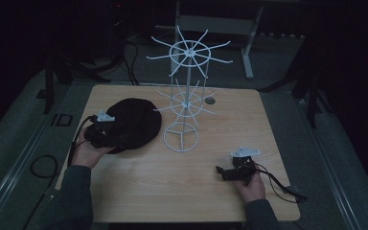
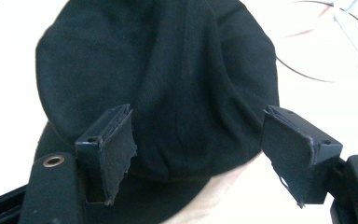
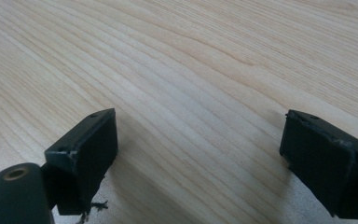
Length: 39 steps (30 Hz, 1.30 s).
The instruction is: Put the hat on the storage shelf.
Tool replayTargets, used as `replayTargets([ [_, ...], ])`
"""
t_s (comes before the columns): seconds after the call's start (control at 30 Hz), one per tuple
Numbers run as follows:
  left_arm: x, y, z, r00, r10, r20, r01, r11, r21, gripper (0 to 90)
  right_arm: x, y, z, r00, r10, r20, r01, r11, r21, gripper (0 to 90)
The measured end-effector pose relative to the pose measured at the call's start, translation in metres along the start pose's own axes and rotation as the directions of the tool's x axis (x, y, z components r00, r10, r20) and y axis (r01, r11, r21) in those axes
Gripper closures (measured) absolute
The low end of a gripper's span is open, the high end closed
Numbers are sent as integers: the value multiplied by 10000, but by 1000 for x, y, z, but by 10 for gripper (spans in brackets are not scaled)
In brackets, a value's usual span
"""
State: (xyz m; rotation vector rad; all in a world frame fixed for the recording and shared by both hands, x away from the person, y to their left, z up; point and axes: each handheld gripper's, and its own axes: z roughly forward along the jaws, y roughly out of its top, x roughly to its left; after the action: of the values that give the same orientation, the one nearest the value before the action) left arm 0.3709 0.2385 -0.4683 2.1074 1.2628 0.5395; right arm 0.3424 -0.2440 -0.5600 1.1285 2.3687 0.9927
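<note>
A black cap (image 1: 133,122) lies on the wooden table (image 1: 230,124), left of a white wire display stand (image 1: 186,91). My left gripper (image 1: 120,140) sits at the cap's near edge; in the left gripper view it (image 2: 205,154) is open, its jaws on either side of the cap (image 2: 168,79) over the brim. My right gripper (image 1: 223,173) hovers low over bare wood near the front right. In the right gripper view it (image 3: 200,163) is open, with nothing between its jaws.
The stand's round base ring (image 1: 180,138) rests just right of the cap, and its hook arms spread out above. A small dark disc (image 1: 210,100) lies behind the stand. Cables trail off both table sides. Desk legs (image 1: 247,43) stand beyond the table.
</note>
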Motion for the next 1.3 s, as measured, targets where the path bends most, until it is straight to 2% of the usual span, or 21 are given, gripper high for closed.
replayTargets([
  [0.1,3,7,4,9999,33,-108,-33,10000,46,229,0,0,0,10000,2,0,-2,10000,1,109],
  [0.23,4,15,13,10000,44,-5,-43,9998,206,174,0,0,0,10000,4,0,-4,10000,2,109],
  [0.3,3,20,18,10000,-17,78,14,9995,306,152,0,0,0,10000,4,1,-4,10000,3,109],
  [0.4,3,25,27,9999,-112,-24,113,9986,511,117,0,0,0,10000,6,0,-6,10000,2,109],
  [0.6,4,32,44,9998,-153,-140,166,9952,965,100,0,0,0,10000,-8,1,8,10000,-2,109],
  [0.83,-1,37,66,9993,-175,-337,231,9848,1719,99,0,0,0,10000,-11,-1,11,10000,-4,109],
  [0.9,-2,37,69,9991,-190,-377,253,9842,1755,105,0,0,0,10000,-11,0,11,10000,-5,109],
  [0.93,-2,37,73,9970,-160,-762,309,9795,1990,124,0,0,0,10000,6,1,-6,10000,2,109],
  [1.0,0,36,75,9972,-199,-714,341,9784,2039,160,0,0,0,10000,2,0,-2,10000,0,109],
  [1.03,1,35,76,9962,-191,-846,366,9768,2108,171,0,0,0,10000,1,-2,-1,10000,-1,109],
  [1.17,2,35,77,9950,-110,-995,351,9692,2436,357,0,0,0,10000,2,1,-2,10000,0,109],
  [1.2,3,36,77,9950,-204,-977,441,9678,2477,417,0,0,0,10000,5,2,-5,10000,1,109],
  [1.3,3,38,74,9958,-68,-916,300,9666,2545,581,0,0,0,10000,4,2,-4,10000,3,109],
])
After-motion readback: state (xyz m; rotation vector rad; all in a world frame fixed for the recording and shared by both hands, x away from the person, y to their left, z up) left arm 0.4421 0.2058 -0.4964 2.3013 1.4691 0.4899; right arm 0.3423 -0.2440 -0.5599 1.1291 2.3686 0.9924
